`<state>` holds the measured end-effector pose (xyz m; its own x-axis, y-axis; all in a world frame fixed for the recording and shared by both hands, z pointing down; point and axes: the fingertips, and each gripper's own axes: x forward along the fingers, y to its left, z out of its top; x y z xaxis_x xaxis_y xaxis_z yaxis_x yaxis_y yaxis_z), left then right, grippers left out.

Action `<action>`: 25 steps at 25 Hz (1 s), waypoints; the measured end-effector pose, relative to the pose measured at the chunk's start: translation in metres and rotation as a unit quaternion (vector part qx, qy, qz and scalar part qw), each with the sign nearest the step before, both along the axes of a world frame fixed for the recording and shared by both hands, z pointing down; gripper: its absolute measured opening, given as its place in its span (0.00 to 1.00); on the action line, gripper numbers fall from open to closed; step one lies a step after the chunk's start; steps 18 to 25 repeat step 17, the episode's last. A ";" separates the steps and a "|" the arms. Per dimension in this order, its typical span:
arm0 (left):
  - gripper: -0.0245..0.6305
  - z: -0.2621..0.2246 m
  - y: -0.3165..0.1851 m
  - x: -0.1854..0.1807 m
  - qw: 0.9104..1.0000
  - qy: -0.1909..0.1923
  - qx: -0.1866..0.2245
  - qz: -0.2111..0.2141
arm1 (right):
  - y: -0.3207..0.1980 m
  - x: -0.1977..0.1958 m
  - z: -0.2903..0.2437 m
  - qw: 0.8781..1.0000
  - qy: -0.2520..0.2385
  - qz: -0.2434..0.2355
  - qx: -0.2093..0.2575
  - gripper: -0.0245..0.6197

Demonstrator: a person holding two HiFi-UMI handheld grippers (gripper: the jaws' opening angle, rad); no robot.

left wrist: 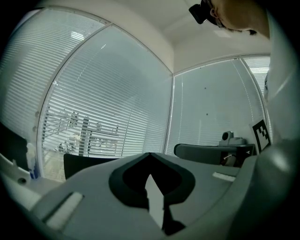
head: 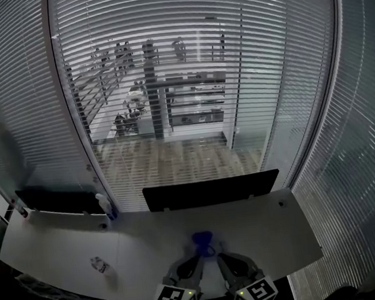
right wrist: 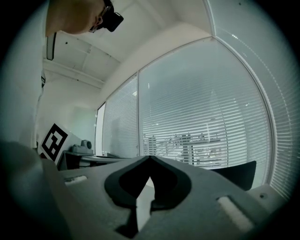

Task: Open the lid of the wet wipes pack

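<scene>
White desk (head: 268, 234); slatted blinds (head: 198, 53) across glass walls (head: 364, 135).

White desk (head: 275, 233), slatted blinds (head: 199, 66) over glass walls behind it, black divider screen (head: 211, 191) along the far edge, spray bottle (head: 106, 205) just left of it, small clear bottle (head: 101, 264) on the desk's left part

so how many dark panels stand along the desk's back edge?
2. The left panel stands at the far-left back edge of the desk; the wider centre panel stands straight ahead. More may lie outside the head view.
</scene>
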<state>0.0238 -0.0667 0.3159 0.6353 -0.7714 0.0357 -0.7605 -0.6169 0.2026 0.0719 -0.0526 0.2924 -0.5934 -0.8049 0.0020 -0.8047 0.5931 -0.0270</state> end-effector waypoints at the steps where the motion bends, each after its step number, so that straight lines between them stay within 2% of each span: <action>1: 0.04 0.002 -0.001 0.001 1.000 -0.001 -0.001 0.000 | -0.001 0.001 0.000 1.000 0.000 0.000 0.000 0.04; 7: 0.04 -0.019 0.001 0.003 1.000 -0.002 -0.005 -0.006 | -0.001 0.009 -0.021 1.000 -0.001 0.005 -0.009 0.04; 13: 0.04 -0.012 0.003 0.011 1.000 -0.008 -0.018 -0.001 | -0.003 0.014 -0.017 1.000 -0.004 0.000 -0.012 0.04; 25: 0.04 -0.017 0.000 0.012 1.000 -0.015 -0.016 -0.008 | -0.005 0.016 -0.027 1.000 -0.004 -0.005 -0.011 0.04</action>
